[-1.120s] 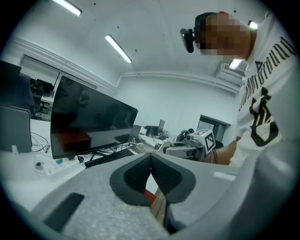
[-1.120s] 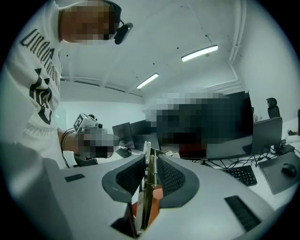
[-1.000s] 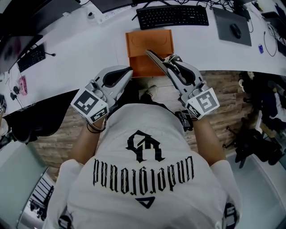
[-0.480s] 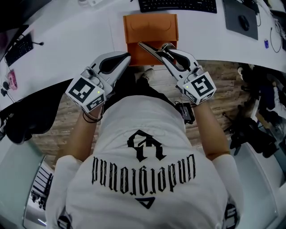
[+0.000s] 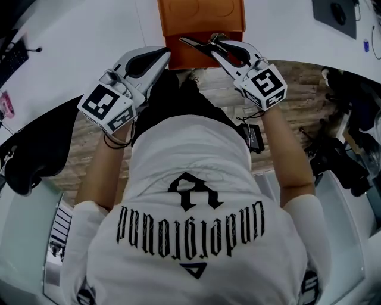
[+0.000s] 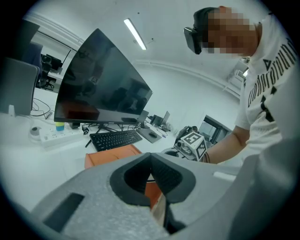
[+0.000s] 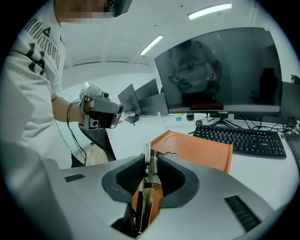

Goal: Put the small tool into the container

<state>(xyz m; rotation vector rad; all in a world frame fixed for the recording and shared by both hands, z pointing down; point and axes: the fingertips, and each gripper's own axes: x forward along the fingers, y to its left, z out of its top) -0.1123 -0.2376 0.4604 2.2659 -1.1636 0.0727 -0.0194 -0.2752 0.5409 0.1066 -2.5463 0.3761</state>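
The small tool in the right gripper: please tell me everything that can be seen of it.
The small tool is thin and silver-grey, metal by its look, with flat arms and a small coil spring near its top. It stands on edge between the dark pads of the right gripper, whose jaws are shut on it. In the head view its pointed end sticks out past the jaws, above the orange container. What kind of tool it is cannot be told.

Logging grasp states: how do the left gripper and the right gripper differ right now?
The right gripper is shut on the small tool; the left gripper is shut on nothing. The right gripper reaches over the orange container; the left gripper ends beside its left edge. Both are grey and carry a marker cube.
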